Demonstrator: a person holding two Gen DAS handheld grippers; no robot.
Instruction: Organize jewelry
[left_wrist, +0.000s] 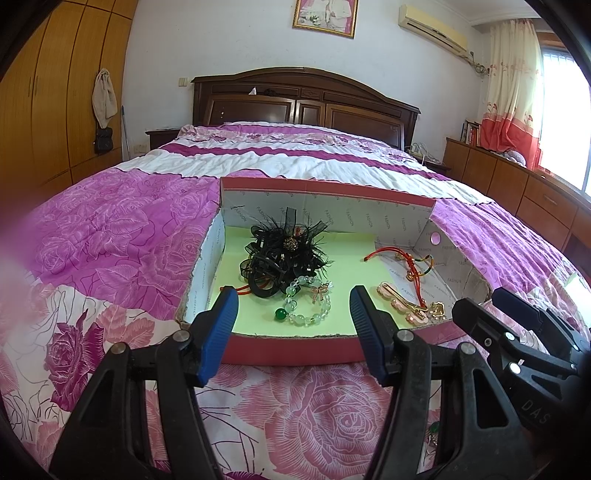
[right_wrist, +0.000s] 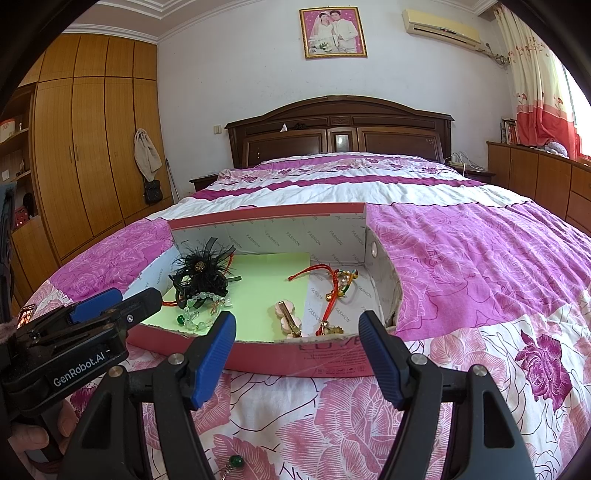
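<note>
Your left gripper (left_wrist: 293, 306) and right gripper (right_wrist: 297, 332) both stand released, jaws apart, nothing between the pads. Both hang over the bedspread (left_wrist: 110, 229), just short of the box front.

Jewelry, as seen fwd of the jaws:
- Black feather hair flower (left_wrist: 284, 247) w/ gold bead centre: beyond the left gripper's gap, toward its left finger.
- Clear bead bracelet (left_wrist: 308, 301) w/ one green bead and a small bow charm: straight ahead of the left gripper's gap, touching the flower's near side.
- Pink hair clip (right_wrist: 288, 319) w/ gold bar: ahead of the right gripper's gap, near the front wall.
- Red cord bracelet (right_wrist: 332, 288) w/ coloured beads and gold charms: beyond the right gripper's gap, toward its right finger.

Container: red cardboard box (right_wrist: 325, 356), open top, inner walls printed FASHION, green paper sheet (right_wrist: 258, 284) over most of the floor. All four items lie inside.

Edges/room: front wall is low; rear wall stands taller. Right wall is torn near its front corner. A green bead pendant (right_wrist: 235, 460) lies on the bedspread below the right gripper's left finger, outside the box.
</note>
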